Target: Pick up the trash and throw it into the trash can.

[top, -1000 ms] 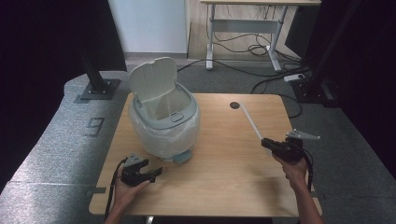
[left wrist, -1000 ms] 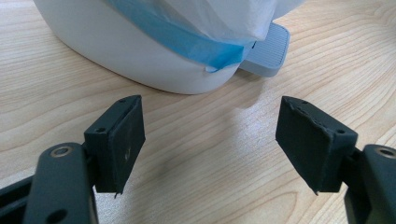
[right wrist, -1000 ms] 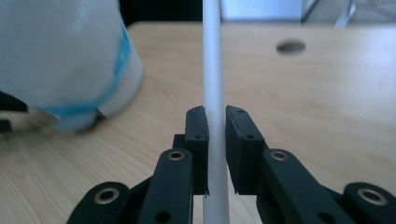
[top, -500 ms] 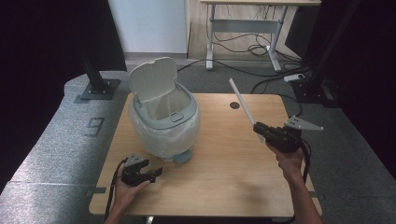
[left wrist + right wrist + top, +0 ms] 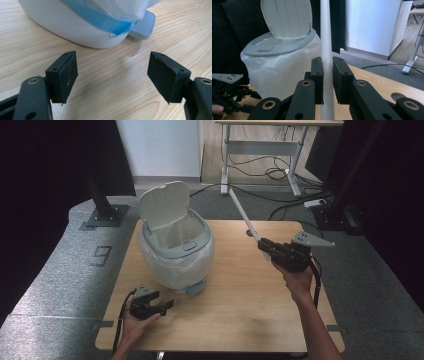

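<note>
High view: the right gripper (image 5: pixel 264 245) is seen right of centre, raised above the wooden table (image 5: pixel 240 320), its jaws clamped on a long white stick (image 5: pixel 244 215) that slants from the gripper up and to the left, toward the upper middle of the frame. The stick's far end is seen over the floor behind the table's back edge. A white pedal bin (image 5: pixel 175 250) is placed at the centre left of the frame, on the table; its lid (image 5: pixel 164 205) is tilted open and a white liner bag is fitted inside. The left gripper (image 5: pixel 167 305) is held low at the lower left, just in front of the bin, with its jaws spread apart and nothing between them.

In the right gripper view, the white stick (image 5: pixel 325 50) is seen running straight up the middle of the frame, pinched between both black pads (image 5: pixel 317 75), with the bin (image 5: pixel 279 72) and its raised lid at the left. In the left gripper view, the parted pads (image 5: pixel 66 75) are shown over bare table, with the bin's base (image 5: pixel 75 27) and grey pedal (image 5: pixel 142 25) at the top of the frame.
</note>
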The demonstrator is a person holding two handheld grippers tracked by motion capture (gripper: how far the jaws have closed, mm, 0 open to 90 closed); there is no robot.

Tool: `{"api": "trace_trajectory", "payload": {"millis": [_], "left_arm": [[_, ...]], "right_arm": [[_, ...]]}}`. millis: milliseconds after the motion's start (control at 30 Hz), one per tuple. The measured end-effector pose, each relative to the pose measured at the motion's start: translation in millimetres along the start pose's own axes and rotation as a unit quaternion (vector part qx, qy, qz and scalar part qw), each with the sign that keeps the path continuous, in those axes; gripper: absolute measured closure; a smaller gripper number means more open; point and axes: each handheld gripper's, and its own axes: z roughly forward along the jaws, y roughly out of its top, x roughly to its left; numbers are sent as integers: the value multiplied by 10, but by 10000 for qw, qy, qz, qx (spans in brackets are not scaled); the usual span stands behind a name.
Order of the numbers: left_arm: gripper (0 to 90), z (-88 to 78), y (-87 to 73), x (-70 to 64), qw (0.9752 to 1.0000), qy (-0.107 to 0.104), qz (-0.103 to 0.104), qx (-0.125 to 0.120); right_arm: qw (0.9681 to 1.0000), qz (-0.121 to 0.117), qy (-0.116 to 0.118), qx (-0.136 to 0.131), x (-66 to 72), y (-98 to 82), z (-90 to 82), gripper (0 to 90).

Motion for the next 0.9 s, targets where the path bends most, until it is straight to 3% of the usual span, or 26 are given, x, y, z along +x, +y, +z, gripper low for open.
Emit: {"api": "trace_trajectory", "payload": {"millis": [167, 900], "left_arm": [[241, -4, 1, 0, 10000, -13, -8, -16], [242, -2, -2, -3, 10000, -25, 23, 13]], "right_arm": [[9999, -142, 45, -39, 82, 128, 104, 791], [9994, -246, 245, -4, 255, 382, 585, 791]]}}
